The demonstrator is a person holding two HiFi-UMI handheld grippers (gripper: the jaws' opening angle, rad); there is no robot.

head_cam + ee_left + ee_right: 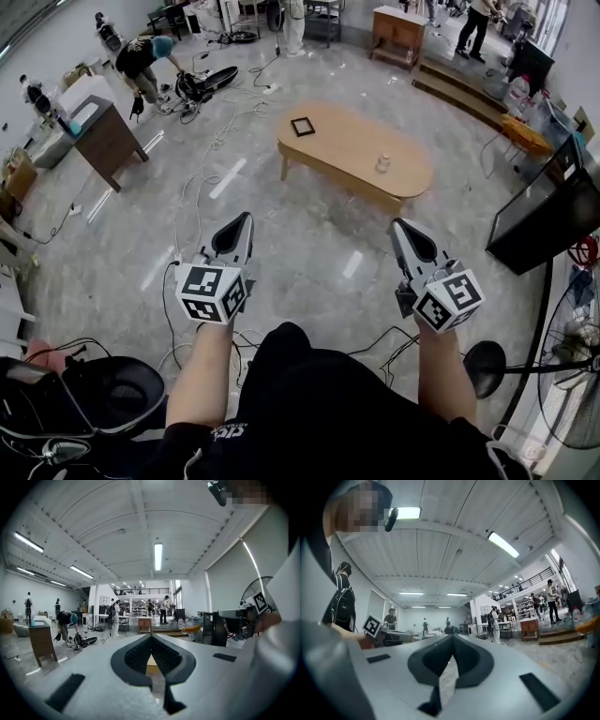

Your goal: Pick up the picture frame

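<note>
Well apart from both tongs, the frame point(302, 127) lies flat in the upper centre of the head view, on the left end of the oval wooden counter point(352, 141). A small clear bottle point(382, 164) stands nearer the counter's right end. Lower in that view the left tongs point(247, 217) and right tongs point(397, 223) hang over the floor point(319, 248), each pressed together at the tips, pinching nothing, pointing toward the counter.

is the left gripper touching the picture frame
Apart. The head view shows the left gripper held over the floor, with open floor between it and the table where the picture frame lies.
</note>
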